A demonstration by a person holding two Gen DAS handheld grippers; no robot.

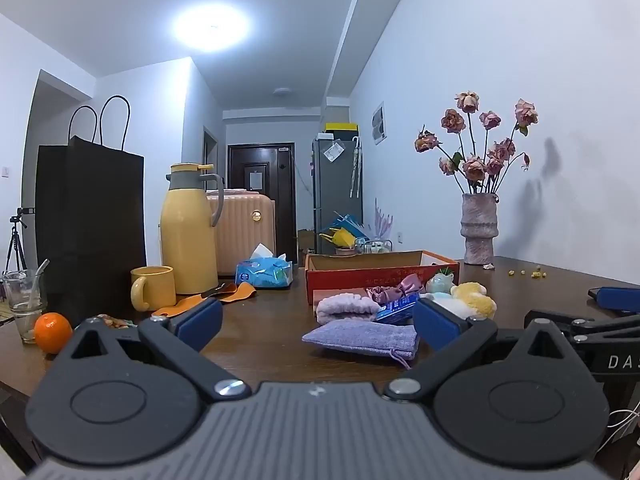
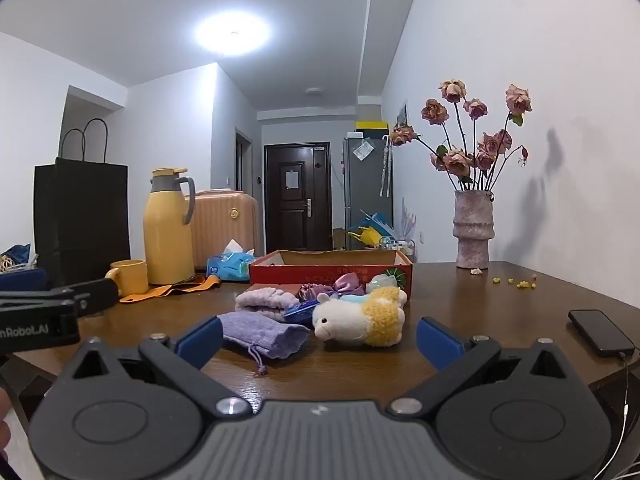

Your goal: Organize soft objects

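Observation:
A purple drawstring pouch (image 1: 362,338) (image 2: 262,333) lies on the brown table, nearest me. Behind it lie a folded pink towel (image 1: 347,307) (image 2: 267,301), purple satin scrunchies (image 1: 396,287) (image 2: 334,286) and a white and yellow plush sheep (image 2: 360,318) (image 1: 474,300). A red cardboard box (image 1: 380,274) (image 2: 330,266) stands open behind them. My left gripper (image 1: 318,326) is open and empty, just short of the pouch. My right gripper (image 2: 318,338) is open and empty, just short of the pouch and sheep.
On the left stand a yellow thermos (image 1: 188,232), a yellow mug (image 1: 154,288), a black paper bag (image 1: 90,228), a glass (image 1: 24,300), an orange (image 1: 52,332) and a tissue pack (image 1: 264,274). A vase of dried roses (image 1: 478,228) stands at the back right. A phone (image 2: 602,332) lies on the right.

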